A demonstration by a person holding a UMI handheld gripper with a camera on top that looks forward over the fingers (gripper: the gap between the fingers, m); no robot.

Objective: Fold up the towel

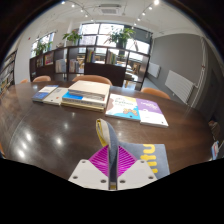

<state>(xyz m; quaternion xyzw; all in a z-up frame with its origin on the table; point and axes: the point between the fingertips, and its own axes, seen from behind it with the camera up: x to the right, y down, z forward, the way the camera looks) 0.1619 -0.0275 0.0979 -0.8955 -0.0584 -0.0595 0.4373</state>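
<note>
Two magenta pads [103, 158] line the inner faces of the gripper [113, 165], whose fingers stand close together at the near side of the scene with only a narrow gap between them; a pale, cream-coloured strip of towel cloth [102, 130] rises from between their tips and curls upward, so the fingers appear closed on it. Just right of the fingers lies a flat purple booklet with yellow lettering [147, 156]. All of this sits over a large dark wooden table [40, 125] with a glossy top. Farther out, a stack of white and cream folded sheets [86, 95] lies toward the left, with a blue-covered book [46, 94] beside it on its left. To the right lies a colourful open magazine [137, 109]. Beyond the table stand orange-brown chairs [93, 79], shelving and bright windows [98, 34].
</note>
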